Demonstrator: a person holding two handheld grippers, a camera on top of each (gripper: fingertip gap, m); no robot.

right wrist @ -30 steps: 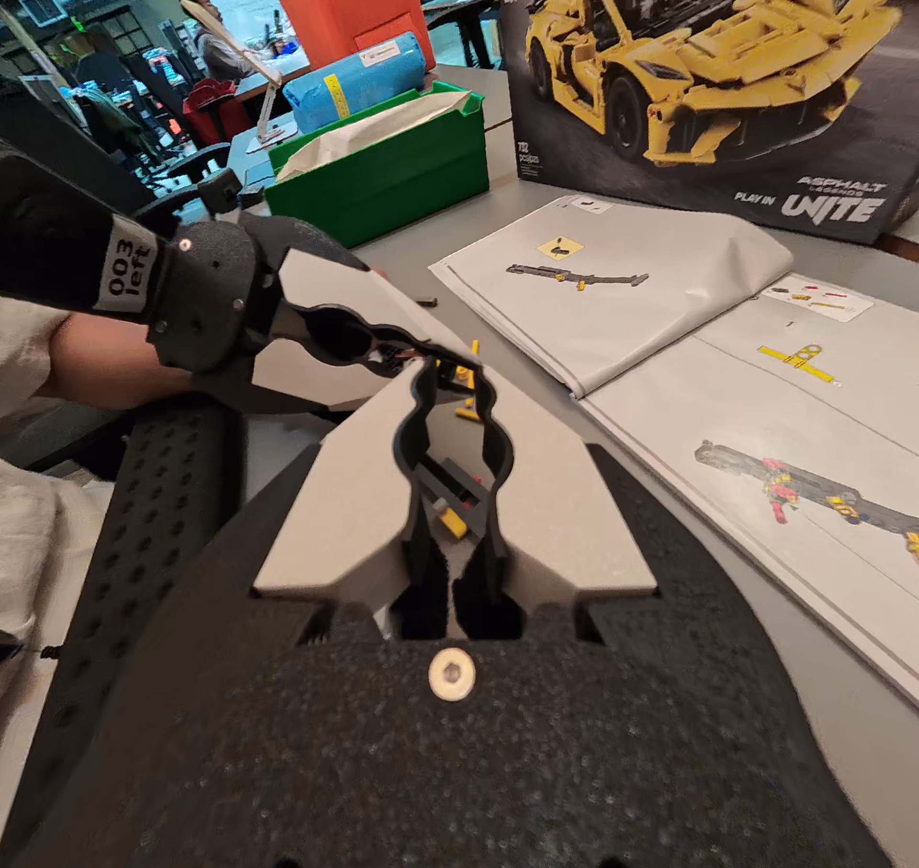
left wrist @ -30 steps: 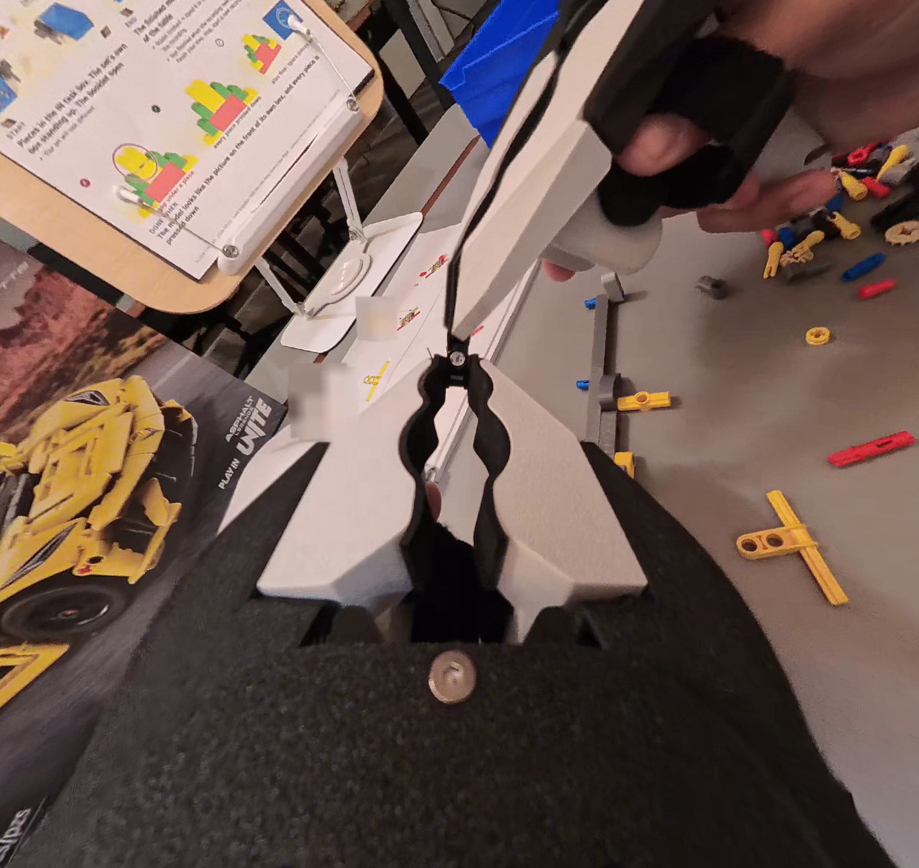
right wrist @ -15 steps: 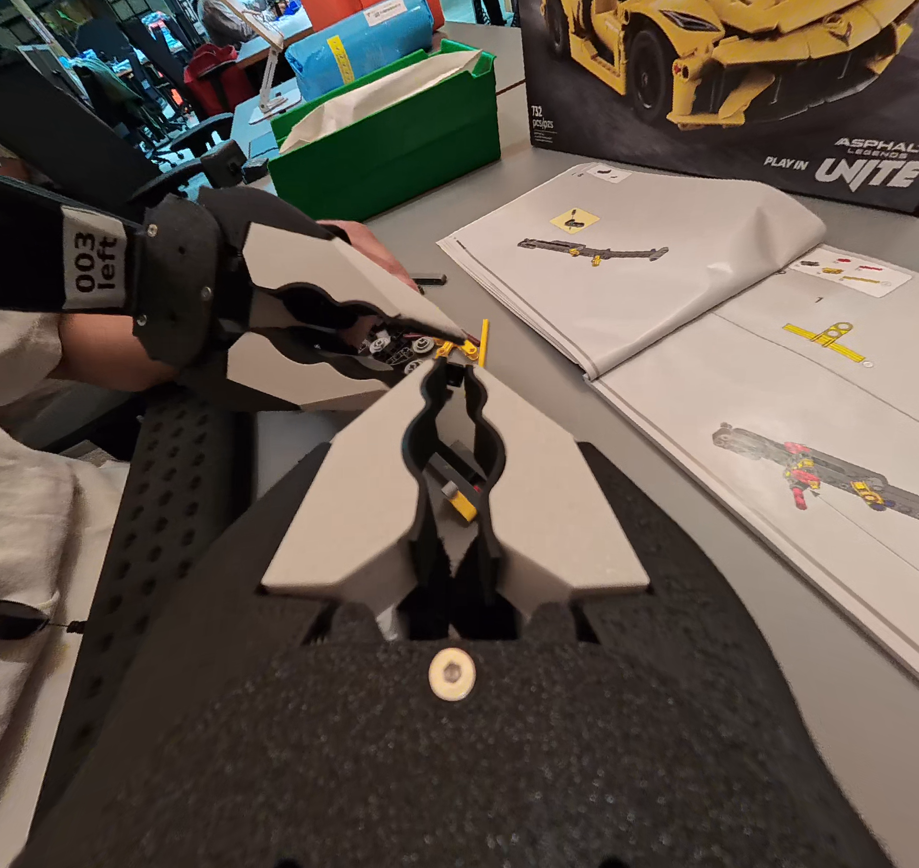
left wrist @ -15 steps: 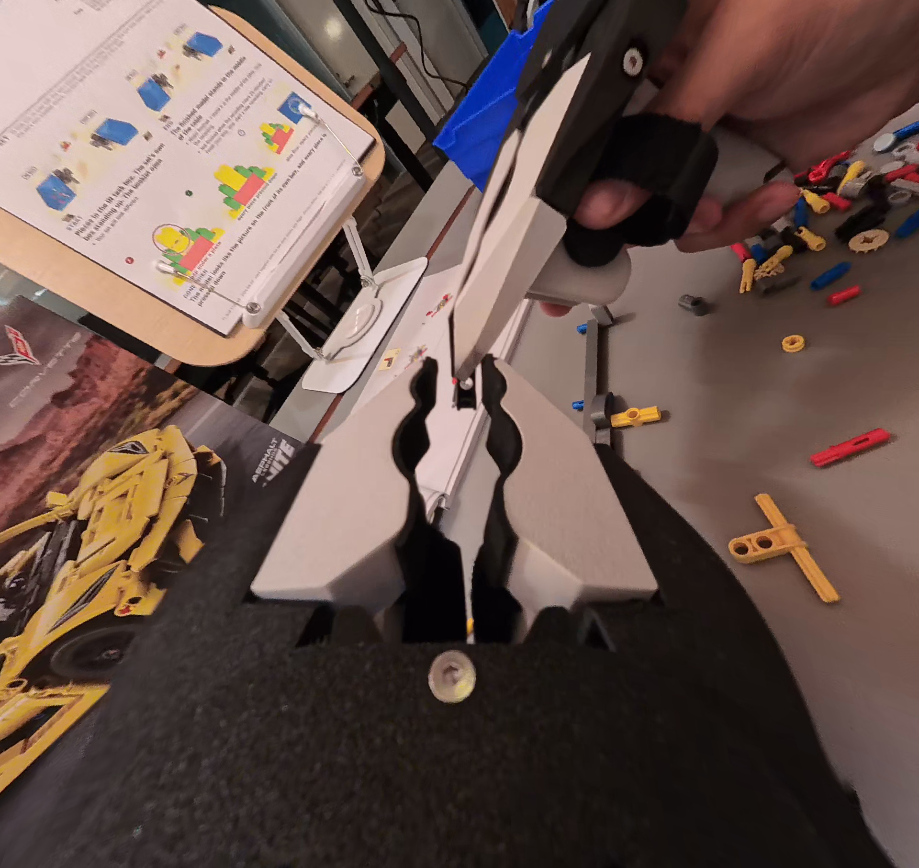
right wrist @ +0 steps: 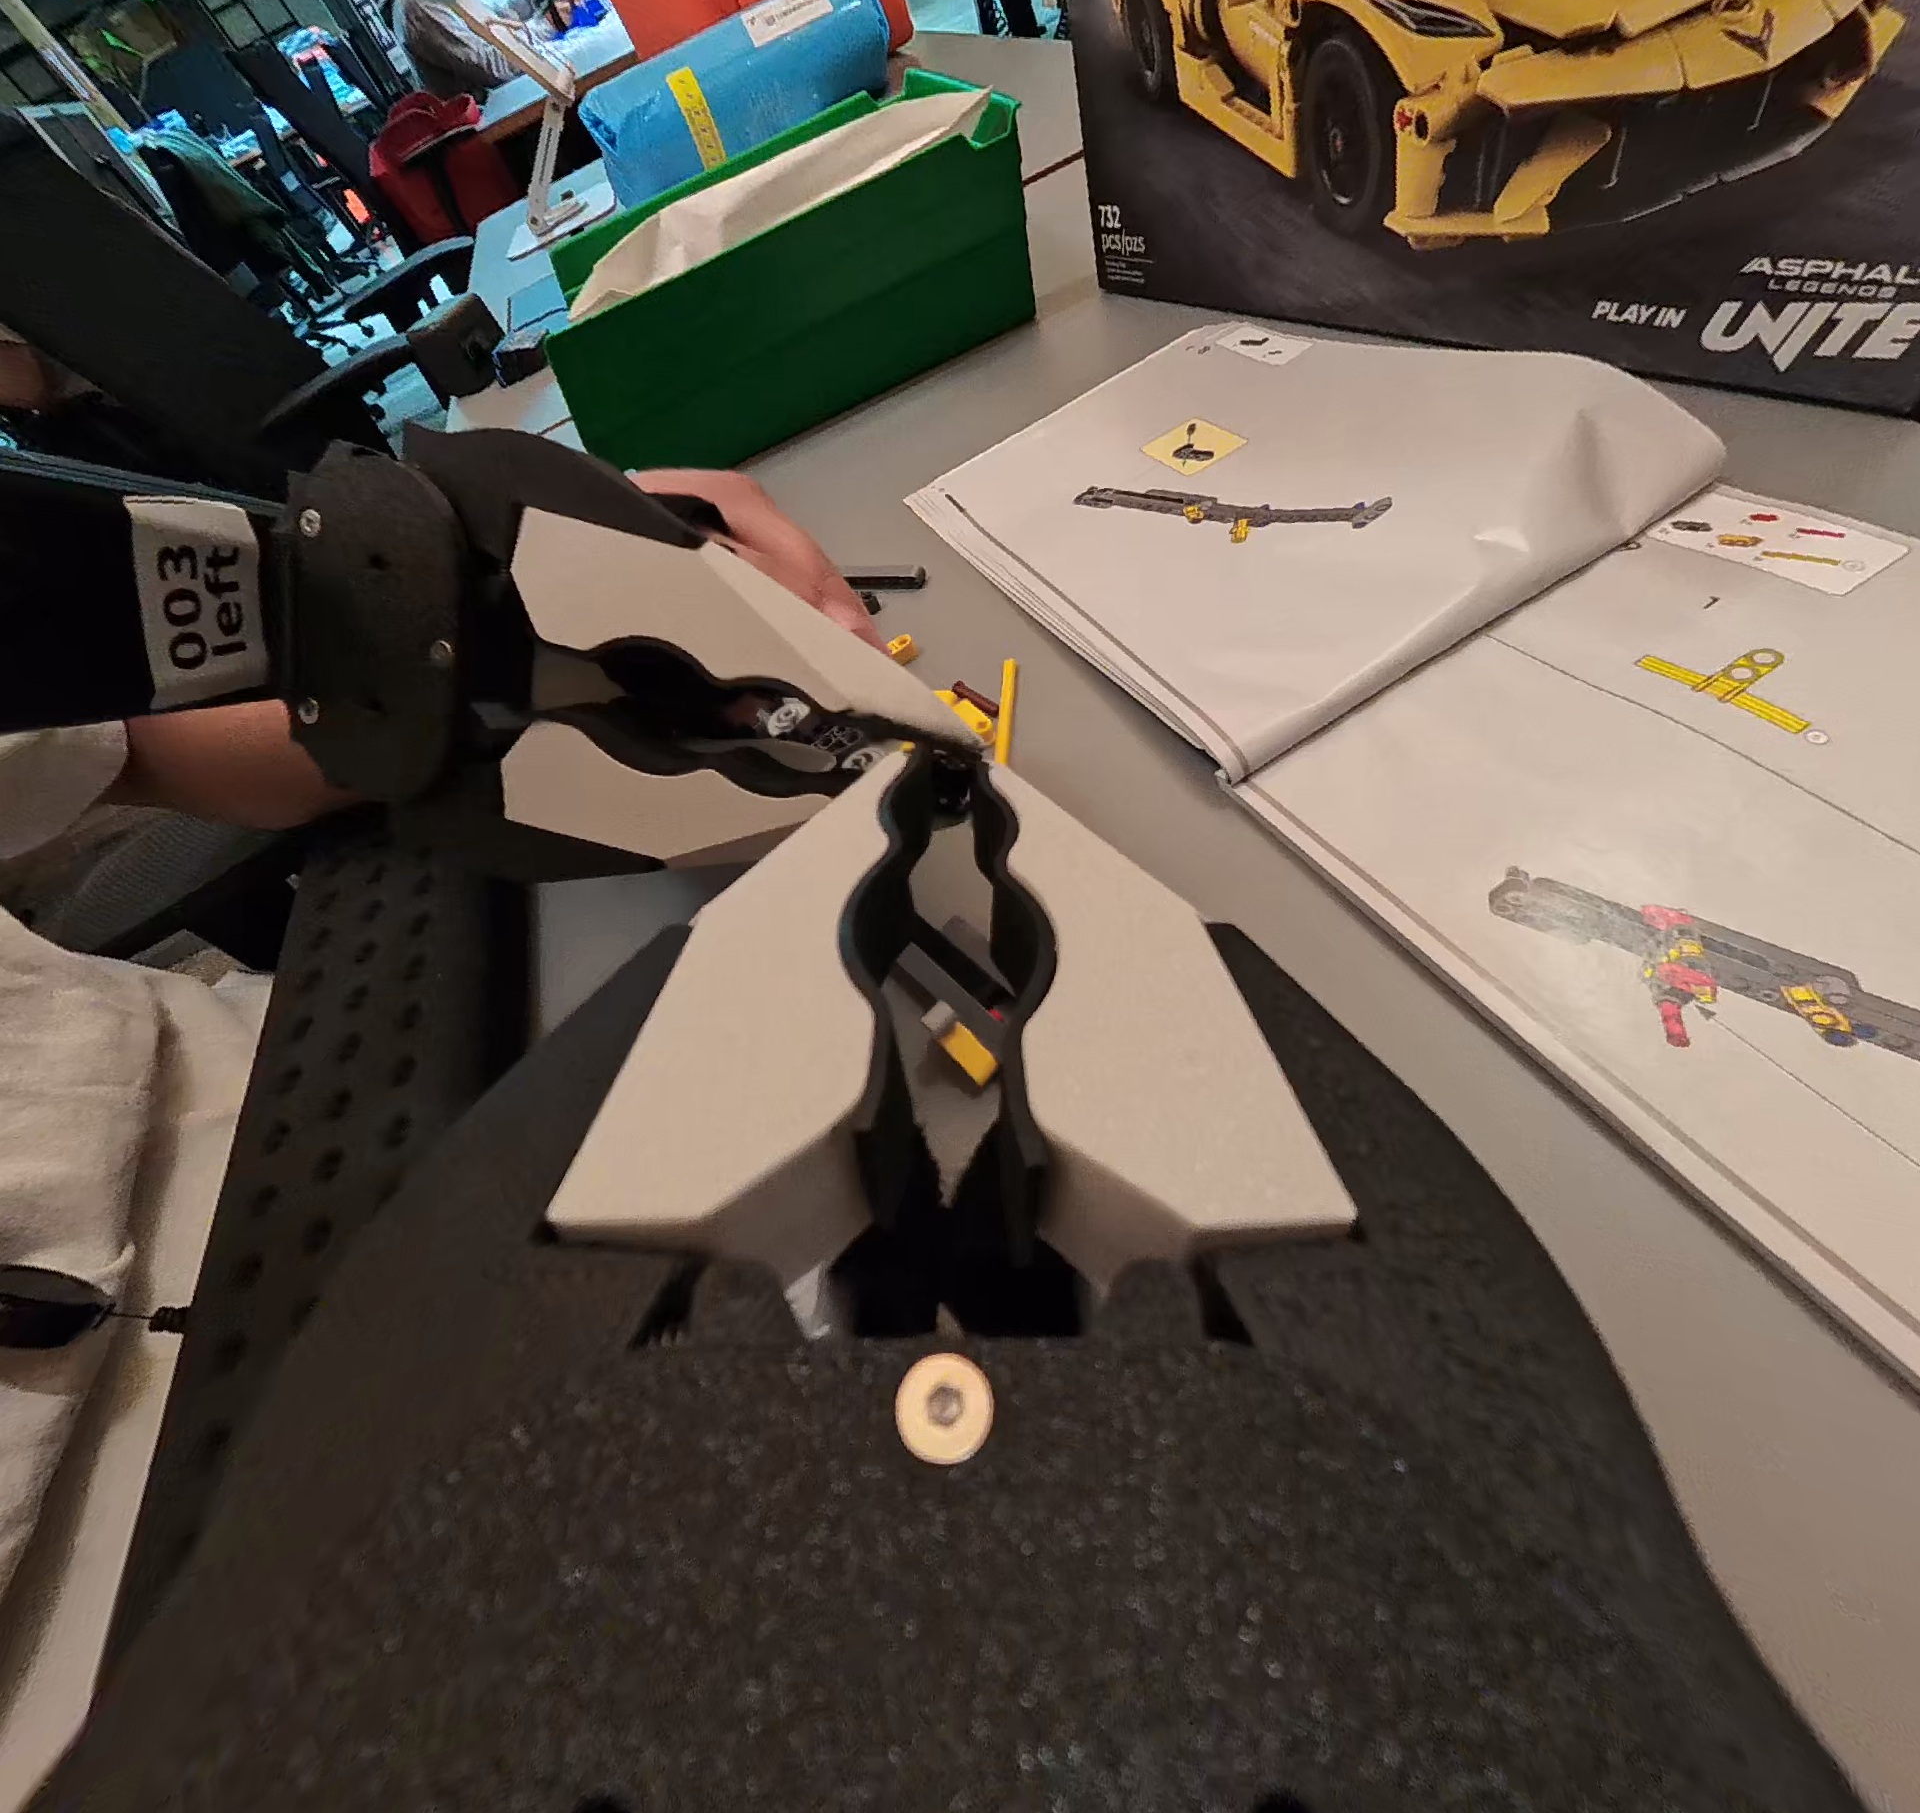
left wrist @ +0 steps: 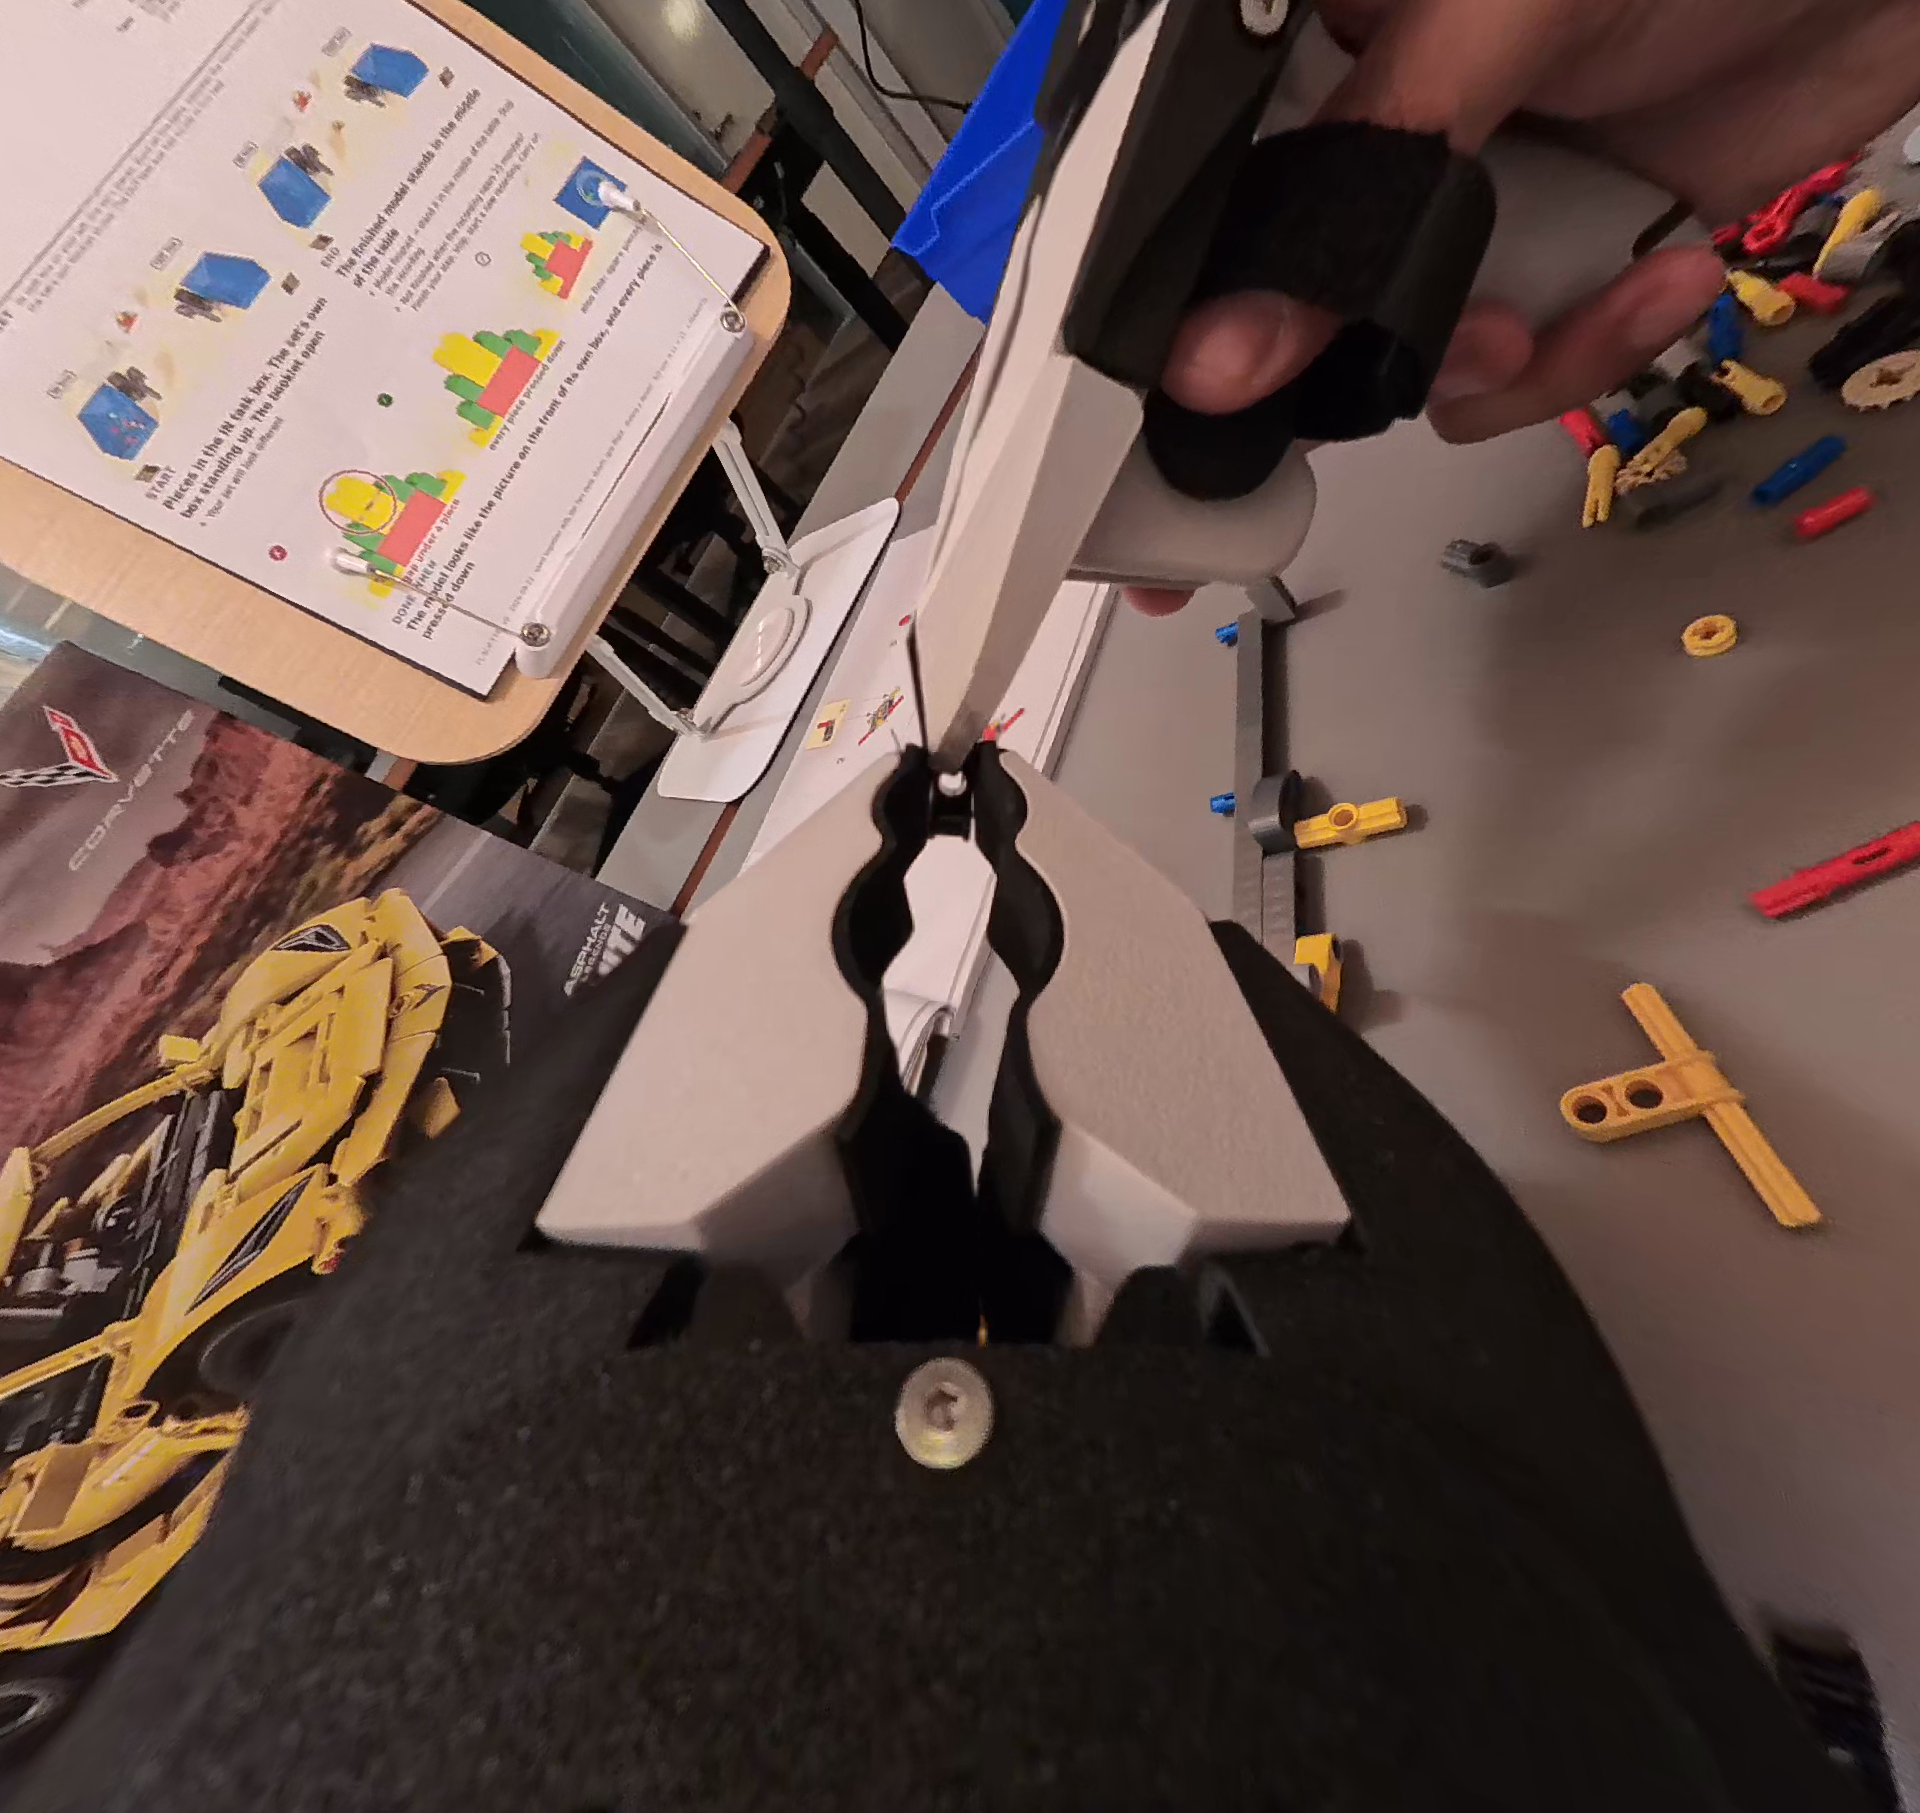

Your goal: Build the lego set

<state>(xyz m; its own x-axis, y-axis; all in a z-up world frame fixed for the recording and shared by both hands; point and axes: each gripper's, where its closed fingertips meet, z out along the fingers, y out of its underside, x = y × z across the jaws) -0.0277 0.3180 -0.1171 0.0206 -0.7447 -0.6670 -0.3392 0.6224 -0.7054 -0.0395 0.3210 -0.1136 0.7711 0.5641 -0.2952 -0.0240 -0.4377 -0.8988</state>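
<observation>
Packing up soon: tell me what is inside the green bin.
The green bin holds crumpled white paper that rises above its rim. Anything beneath the paper is covered, so I cannot tell what else is inside.

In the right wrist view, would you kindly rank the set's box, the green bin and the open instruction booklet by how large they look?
1. Open instruction booklet, though nearness to the camera inflates it.
2. Set's box, cut off by the frame, so its rank against the booklet is unsure.
3. Green bin, clearly smallest.
</observation>
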